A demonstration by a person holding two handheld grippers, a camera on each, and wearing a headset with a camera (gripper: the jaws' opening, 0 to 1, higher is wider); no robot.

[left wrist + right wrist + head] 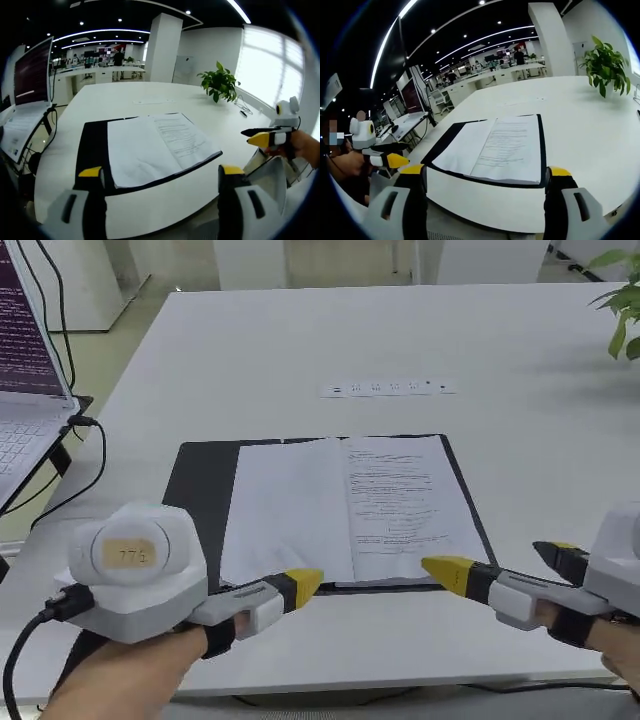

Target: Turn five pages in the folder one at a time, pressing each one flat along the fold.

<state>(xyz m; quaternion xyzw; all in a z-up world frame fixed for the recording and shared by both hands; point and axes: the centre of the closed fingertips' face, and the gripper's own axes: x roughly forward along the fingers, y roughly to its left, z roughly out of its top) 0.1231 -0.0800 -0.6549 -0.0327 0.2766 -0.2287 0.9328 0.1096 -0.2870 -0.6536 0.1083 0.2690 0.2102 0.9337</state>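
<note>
White workbench [300, 330], open-plan office behind. One black folder [200, 490] lay open and flat near the front edge, with two page faces showing: a blank left page [285, 505] and a printed right page [400, 500]. How many sheets lay beneath them could not be counted, as the stack edge was too thin to read.

Two grippers hung just short of the folder's near edge, touching nothing. Left gripper [160, 171]: jaws spread wide, empty. Right gripper [485, 171]: same, wide and empty.

Also on the bench: one laptop [25, 390] at far left, one plant [625, 305] at far right, one socket strip [388, 388] beyond the folder.

Risks, as judged:
- A yellow tip might lift two sheets together, spoiling the one-at-a-time count.
- The folder was unpinned on a smooth top and would likely slide under a sideways drag.
- Pressing off the fold could crease the page.
</note>
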